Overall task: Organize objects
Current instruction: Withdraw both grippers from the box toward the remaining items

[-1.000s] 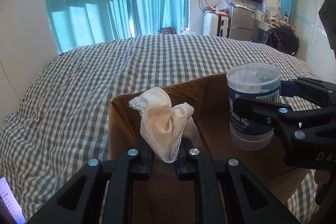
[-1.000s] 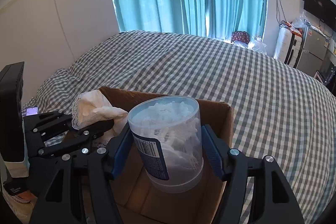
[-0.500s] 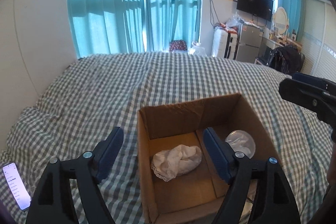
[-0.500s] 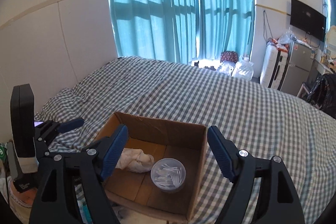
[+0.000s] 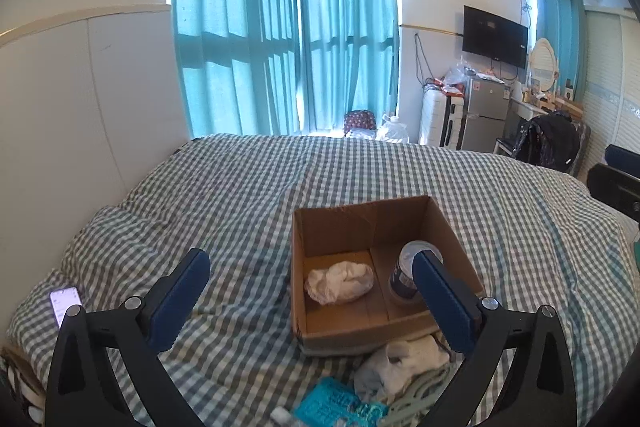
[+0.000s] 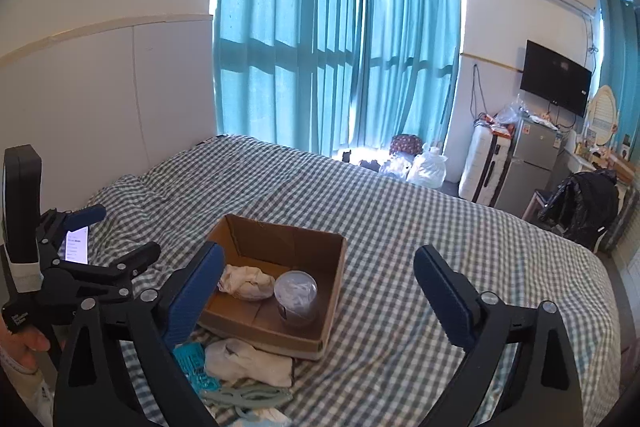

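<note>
Teal curtains [image 5: 284, 39] hang behind a bed [image 5: 248, 195] spread with a green-and-white checked cover, and that bed carries everything you are working with. You hold both tools back and above the near edge of it, angled down toward the box. Your left hand-held gripper [image 5: 312, 287] has its blue-padded fingers spread wide apart with nothing between them, and your right hand-held gripper [image 6: 316, 285] is spread just as wide and also holds nothing. In the right wrist view your left tool shows at the left edge with your hand [image 6: 24, 341] wrapped around its grip. An open cardboard box [image 5: 336, 223] sits on the cover in front of you. Inside it, a crumpled cream cloth [image 5: 340, 281] lies on the floor of the left half, and a clear round tub [image 6: 296, 297] stands upright in the right half, near the front; the two are close but apart. In the left wrist view your right-hand finger pad overlaps part of the tub. Just in front of the box, on the cover, lie a bundled white cloth [image 6: 248, 363], a teal packet [image 5: 340, 401] and a pale green looped item [image 6: 248, 397], bunched together near your fingers. A lit phone [image 5: 64, 303] rests on the cover well to the left. At the far right wall you can see a mounted television [image 6: 556, 83], a small fridge [image 6: 528, 163] and a white suitcase [image 6: 482, 165].
</note>
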The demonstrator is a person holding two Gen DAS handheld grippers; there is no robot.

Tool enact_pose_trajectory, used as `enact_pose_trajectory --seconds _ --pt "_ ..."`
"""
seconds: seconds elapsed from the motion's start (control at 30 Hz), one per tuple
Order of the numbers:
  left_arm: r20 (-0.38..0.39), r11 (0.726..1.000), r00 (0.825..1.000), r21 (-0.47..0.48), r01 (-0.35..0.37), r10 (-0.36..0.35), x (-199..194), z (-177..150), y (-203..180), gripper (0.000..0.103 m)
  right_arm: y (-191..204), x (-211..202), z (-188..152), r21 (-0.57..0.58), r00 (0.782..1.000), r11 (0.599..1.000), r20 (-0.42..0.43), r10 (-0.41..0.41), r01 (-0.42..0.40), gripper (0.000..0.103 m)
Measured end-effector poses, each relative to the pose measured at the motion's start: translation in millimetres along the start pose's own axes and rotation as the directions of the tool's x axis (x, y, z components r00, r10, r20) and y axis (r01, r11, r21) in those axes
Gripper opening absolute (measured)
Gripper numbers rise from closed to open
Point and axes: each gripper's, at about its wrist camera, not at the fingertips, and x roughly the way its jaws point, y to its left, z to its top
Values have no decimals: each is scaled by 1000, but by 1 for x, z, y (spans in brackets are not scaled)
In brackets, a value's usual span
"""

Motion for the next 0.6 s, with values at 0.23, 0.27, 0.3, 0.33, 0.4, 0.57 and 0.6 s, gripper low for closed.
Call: enact_pose_trajectory --seconds 0.23,0.27,0.3,0.33,0.4,0.57,0.6 --pt "-23 998 998 -38 -55 54 -20 -47 -2 103 6 -23 -39 -35 1000 999 -17 -13 12 103" --pt "-28 997 998 -42 -62 61 -21 -55 -3 103 6 -22 -46 -36 1000 999 -27 -14 13 103" --pt "-35 996 997 -48 -71 69 -20 -64 -5 103 7 -21 -54 -35 999 999 -37 -13 11 103" --pt "-42 996 996 -50 -78 76 -20 -71 -6 103 6 -20 -66 -35 999 999 -50 -11 10 103" --pt "-58 994 994 -51 -94 91 -19 -91 -10 103 5 -12 -88 -36 997 999 -81 -19 16 103" --pt "-109 995 990 -37 -95 90 -12 -126 -21 103 8 9 -134 -40 988 998 -148 -47 42 103" --pt "-119 996 990 -40 -85 80 -12 -134 -24 103 7 14 -143 -35 986 998 -161 -47 42 103"
